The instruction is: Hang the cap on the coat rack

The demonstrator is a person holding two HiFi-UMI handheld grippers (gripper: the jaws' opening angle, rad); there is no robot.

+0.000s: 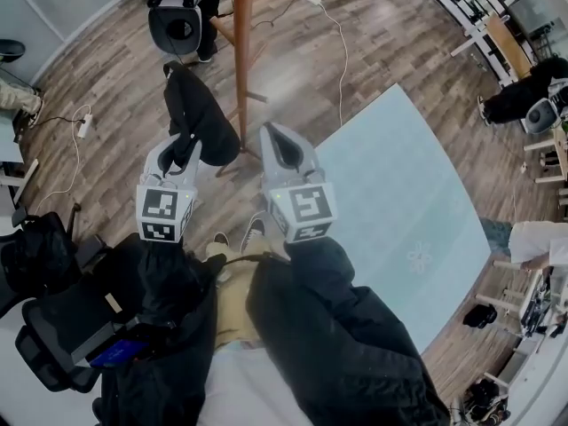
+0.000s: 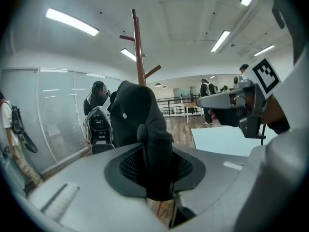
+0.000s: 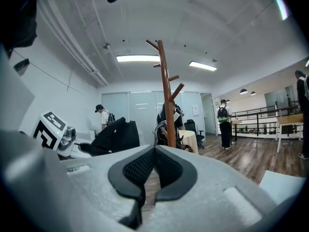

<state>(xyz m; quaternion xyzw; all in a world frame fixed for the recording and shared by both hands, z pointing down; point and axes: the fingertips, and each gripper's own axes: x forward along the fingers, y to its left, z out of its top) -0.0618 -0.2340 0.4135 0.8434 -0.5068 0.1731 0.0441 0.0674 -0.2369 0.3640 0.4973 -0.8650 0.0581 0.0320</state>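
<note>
A black cap (image 1: 201, 114) hangs from my left gripper (image 1: 185, 145), which is shut on its fabric; in the left gripper view the cap (image 2: 137, 122) fills the space between the pads and rises above them. The brown wooden coat rack (image 1: 240, 51) stands just beyond both grippers, its pole (image 2: 140, 57) behind the cap and its pegs bare. My right gripper (image 1: 276, 137) is level with the left one, a little to its right, shut with nothing in it (image 3: 155, 166). From the right gripper view the coat rack (image 3: 167, 95) is straight ahead and the cap (image 3: 115, 137) is at the left.
A pale blue-green table (image 1: 399, 202) lies to the right of the rack. A person with a grey device (image 1: 180, 16) stands behind the rack's base. A cable (image 1: 341, 51) runs over the wooden floor. A black office chair (image 1: 44, 327) is at the lower left.
</note>
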